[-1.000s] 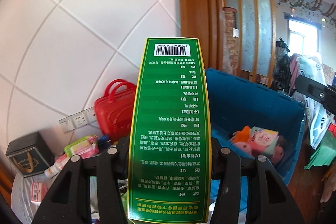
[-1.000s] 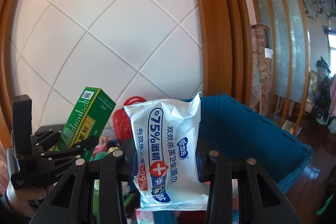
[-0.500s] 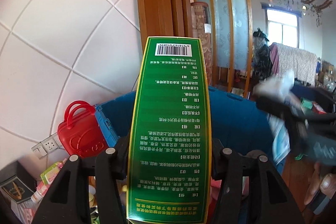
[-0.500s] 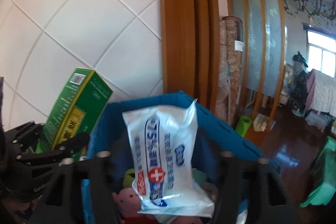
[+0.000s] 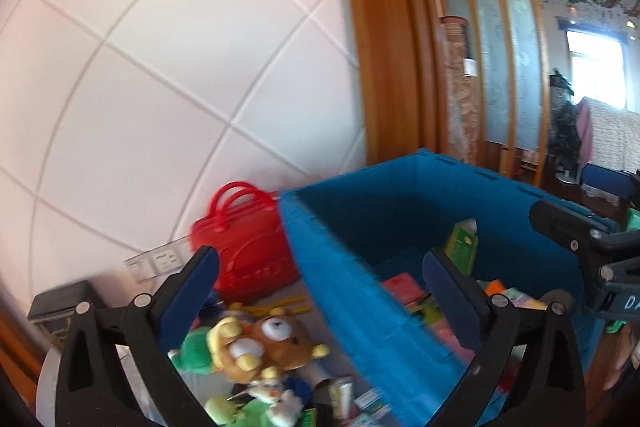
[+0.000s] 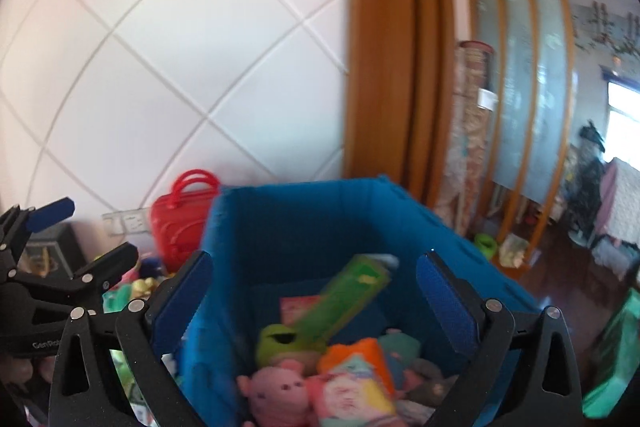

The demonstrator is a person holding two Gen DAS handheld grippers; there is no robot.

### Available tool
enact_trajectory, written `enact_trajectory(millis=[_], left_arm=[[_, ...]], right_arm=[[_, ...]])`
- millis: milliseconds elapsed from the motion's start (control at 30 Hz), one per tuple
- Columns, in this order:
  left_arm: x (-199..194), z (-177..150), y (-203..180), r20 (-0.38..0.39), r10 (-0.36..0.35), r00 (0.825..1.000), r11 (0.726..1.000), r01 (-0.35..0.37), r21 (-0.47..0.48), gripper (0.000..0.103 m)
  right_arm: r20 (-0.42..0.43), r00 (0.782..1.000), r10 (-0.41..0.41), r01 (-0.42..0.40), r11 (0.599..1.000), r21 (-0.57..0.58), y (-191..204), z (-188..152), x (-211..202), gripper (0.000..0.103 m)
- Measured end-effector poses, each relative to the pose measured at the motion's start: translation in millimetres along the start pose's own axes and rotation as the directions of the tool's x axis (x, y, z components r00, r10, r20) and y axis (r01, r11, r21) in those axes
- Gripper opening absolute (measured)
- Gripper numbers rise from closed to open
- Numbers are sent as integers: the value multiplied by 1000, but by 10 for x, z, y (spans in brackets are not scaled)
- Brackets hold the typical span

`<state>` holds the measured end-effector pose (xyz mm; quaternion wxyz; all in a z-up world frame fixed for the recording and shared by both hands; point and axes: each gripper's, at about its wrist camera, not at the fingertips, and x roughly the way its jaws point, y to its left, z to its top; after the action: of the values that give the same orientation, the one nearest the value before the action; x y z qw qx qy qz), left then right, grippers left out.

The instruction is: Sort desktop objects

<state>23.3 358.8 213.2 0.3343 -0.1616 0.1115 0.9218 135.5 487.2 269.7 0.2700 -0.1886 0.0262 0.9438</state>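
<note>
My left gripper point(image 5: 320, 259) hangs at the blue bin's point(image 5: 360, 267) left wall; its jaws are opening with nothing between them. My right gripper point(image 6: 314, 261) is above the blue bin point(image 6: 280, 227), jaws also opening and empty. A green box point(image 6: 348, 301) leans blurred inside the bin, over a green frog toy point(image 6: 280, 343), a pink plush point(image 6: 276, 391) and soft blocks. The left wrist view shows the green box point(image 5: 462, 247) against the bin's far wall. I cannot make out the wipes pack. The left gripper point(image 6: 92, 231) shows at the right wrist view's left edge.
A brown plush bear point(image 5: 272, 343) and small packets lie on the table left of the bin. A red toy handbag point(image 5: 248, 251) stands by the tiled wall, a black box point(image 5: 56, 307) further left. A wooden door frame point(image 6: 384, 67) rises behind the bin.
Both grippers have opened. The green box has left the left gripper and the wipes pack has left the right one; the box now lies in the bin. Both cameras swung across the bin.
</note>
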Motion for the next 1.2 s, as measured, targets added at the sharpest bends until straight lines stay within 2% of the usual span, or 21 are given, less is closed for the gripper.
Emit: enact_trajectory(millis=[167,333,533,600,733,867,967,1067,1200], left_arm=[[-177,-355,720,-38,138,990,987,-141,-74,103],[-510,-770,1478,-87,302,949,934,-313,-174,103],[-902,-1142,2186,-156,427,891,862,-453,-226,103],[-1053,-1236,2339,-173,454,874,839,-485,-247,103],[-1272,-1363,2524,-177,516,838,804,-545,-237,103],[-1406,-1425,2646,-181,526,831,787,-556,-268,103],[-1470,-1412,2655,-163,530,832,777,-554,-299,103],[-1530,-1372,2572,-144,523,840,789,-541,-291,103],[-1573,-1264,2323,-92,484,870,836,-491,-246,103]], right_arm=[[-10,991,135,-136,987,-91,747,-87,98,103],[-18,964,266,-266,953,-143,1409,-204,58,103],[7,902,431,-421,884,-202,2300,-401,-185,103],[-6,874,487,-477,854,-210,2585,-452,-243,103],[-27,835,550,-542,812,-216,3036,-524,-347,103],[-39,818,574,-568,794,-219,3297,-547,-396,103],[-41,823,566,-561,801,-208,3349,-544,-436,103],[-27,837,547,-542,820,-184,3272,-529,-448,103],[29,873,487,-480,868,-129,2968,-501,-515,103]])
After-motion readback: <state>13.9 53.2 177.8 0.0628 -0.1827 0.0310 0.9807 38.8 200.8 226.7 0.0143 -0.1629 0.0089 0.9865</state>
